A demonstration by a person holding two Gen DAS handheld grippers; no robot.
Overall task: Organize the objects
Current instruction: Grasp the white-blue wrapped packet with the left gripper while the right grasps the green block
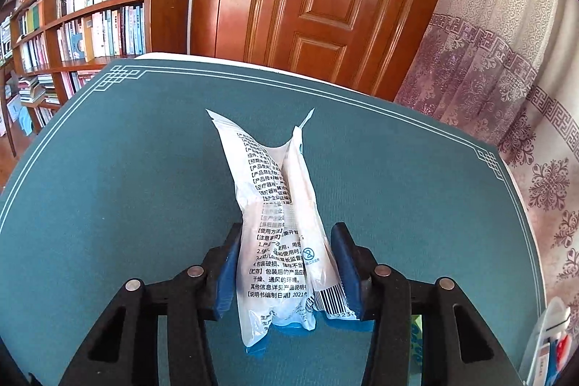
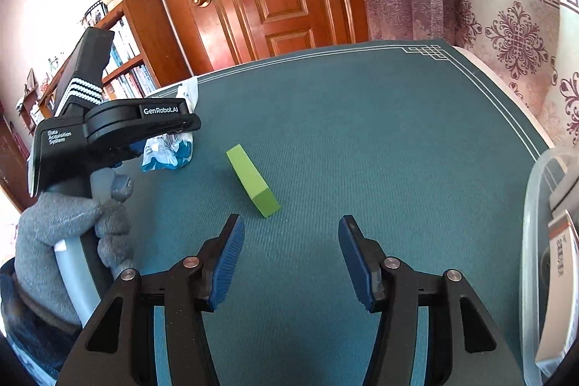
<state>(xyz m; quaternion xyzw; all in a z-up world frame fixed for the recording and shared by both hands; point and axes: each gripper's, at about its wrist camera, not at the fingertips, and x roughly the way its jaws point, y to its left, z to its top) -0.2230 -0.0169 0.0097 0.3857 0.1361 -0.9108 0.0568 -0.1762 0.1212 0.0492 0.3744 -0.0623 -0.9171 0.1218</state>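
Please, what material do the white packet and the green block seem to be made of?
The white packet, squeezed in the left tool, looks like thin glossy plastic film: it creases, shines and carries print. The green block looks matte and sharp-edged, perhaps foam or painted wood; the pictures leave that open.

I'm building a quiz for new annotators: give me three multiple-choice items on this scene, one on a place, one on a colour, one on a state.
1. Where is the clear bin?
A. at the mat's right edge
B. on the bookshelf
C. under the door

2. What colour is the block?
A. red
B. green
C. black

3. What is the left tool doing?
A. hanging empty
B. squeezing the packet
C. holding the block

Answers:
1 A, the right wrist view shows it at the right of the mat.
2 B, it lies light green ahead of the right tool.
3 B, both pads pinch the white packet.
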